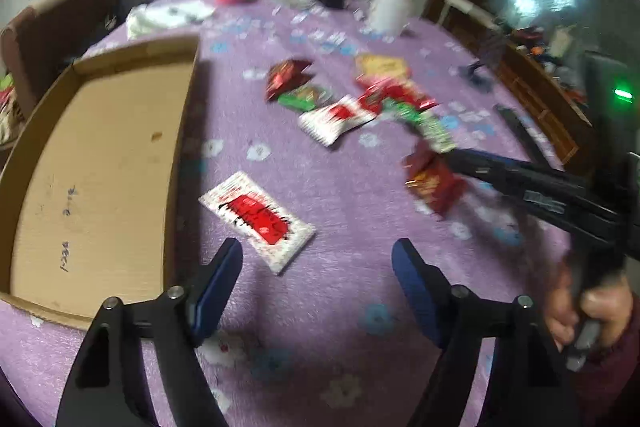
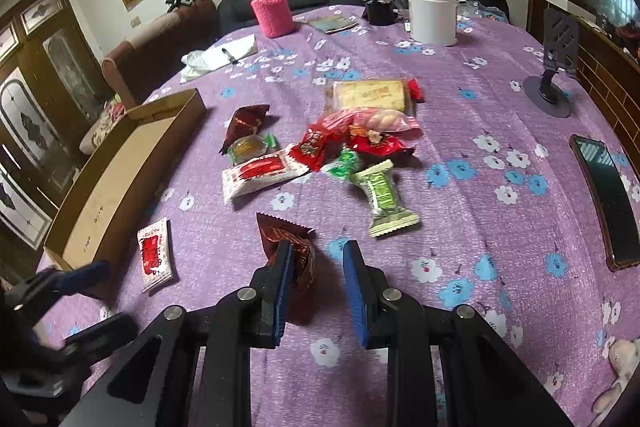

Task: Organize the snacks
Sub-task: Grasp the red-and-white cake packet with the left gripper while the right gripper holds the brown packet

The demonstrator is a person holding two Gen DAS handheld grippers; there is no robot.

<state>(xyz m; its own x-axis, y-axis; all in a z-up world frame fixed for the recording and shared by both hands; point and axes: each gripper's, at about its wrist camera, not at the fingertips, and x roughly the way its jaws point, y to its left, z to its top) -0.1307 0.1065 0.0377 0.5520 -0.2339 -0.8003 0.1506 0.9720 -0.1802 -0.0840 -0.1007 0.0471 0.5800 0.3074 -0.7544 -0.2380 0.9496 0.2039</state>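
Observation:
Snack packets lie scattered on a purple flowered tablecloth. My left gripper (image 1: 318, 267) is open and empty, just short of a white-and-red packet (image 1: 260, 221) that also shows in the right wrist view (image 2: 155, 254). An open cardboard box (image 1: 100, 163) lies to its left. My right gripper (image 2: 318, 269) is open with a dark red packet (image 2: 290, 247) lying against its left finger (image 2: 280, 279), the right finger apart from it. From the left wrist view that packet (image 1: 434, 183) sits at the right gripper's tips (image 1: 452, 163). A pile of red, green and white packets (image 2: 340, 155) lies farther out.
A pink-sleeved bottle (image 2: 270, 9) and a white tub (image 2: 432, 13) stand at the far table edge. A notepad with pen (image 2: 228, 57) lies at back left. A phone stand (image 2: 554, 67) and a dark phone (image 2: 604, 197) are at the right. A sofa runs behind.

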